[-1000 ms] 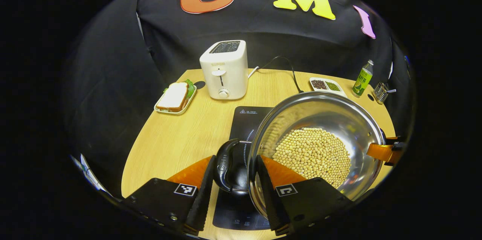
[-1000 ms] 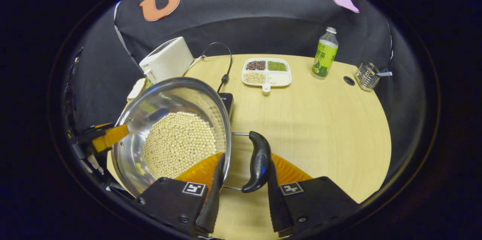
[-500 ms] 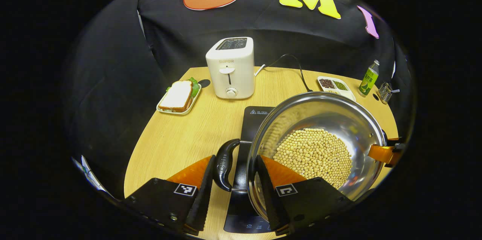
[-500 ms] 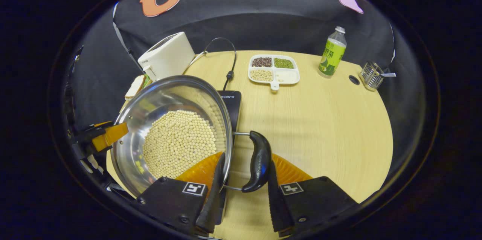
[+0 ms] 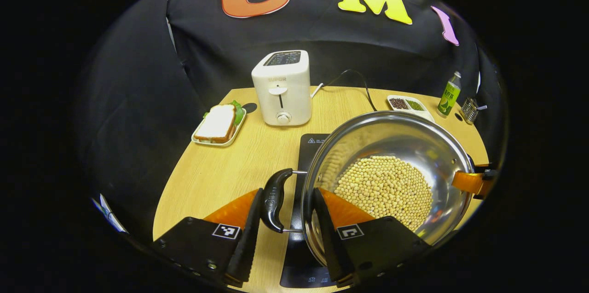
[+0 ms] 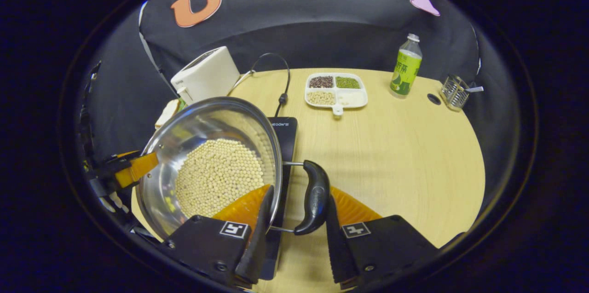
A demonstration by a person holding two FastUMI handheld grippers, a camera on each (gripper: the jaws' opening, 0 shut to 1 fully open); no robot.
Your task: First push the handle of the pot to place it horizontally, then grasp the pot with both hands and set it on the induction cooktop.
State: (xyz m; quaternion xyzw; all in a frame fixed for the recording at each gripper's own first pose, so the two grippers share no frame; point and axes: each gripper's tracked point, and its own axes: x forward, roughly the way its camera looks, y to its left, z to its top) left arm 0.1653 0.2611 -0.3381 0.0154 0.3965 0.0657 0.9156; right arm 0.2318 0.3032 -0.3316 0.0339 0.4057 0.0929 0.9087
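We carry the pot sideways over the induction cooktop, 2 grippers on its 2 handles.

Our left gripper (image 5: 284, 233) is closed narrow across the left handle (image 5: 274, 199) and the rim beside it; our right gripper (image 6: 294, 233) is closed the same way on the right handle (image 6: 313, 196). The pot (image 5: 391, 146), its bottom covered with soybeans (image 5: 384, 189), hangs between them, clear of the table (image 6: 395, 155). Over the last second the induction cooktop (image 5: 306, 155) has slid from directly under the left fingers toward the pot's underside, so we judge the pot nearly centred; lowering it level comes next.
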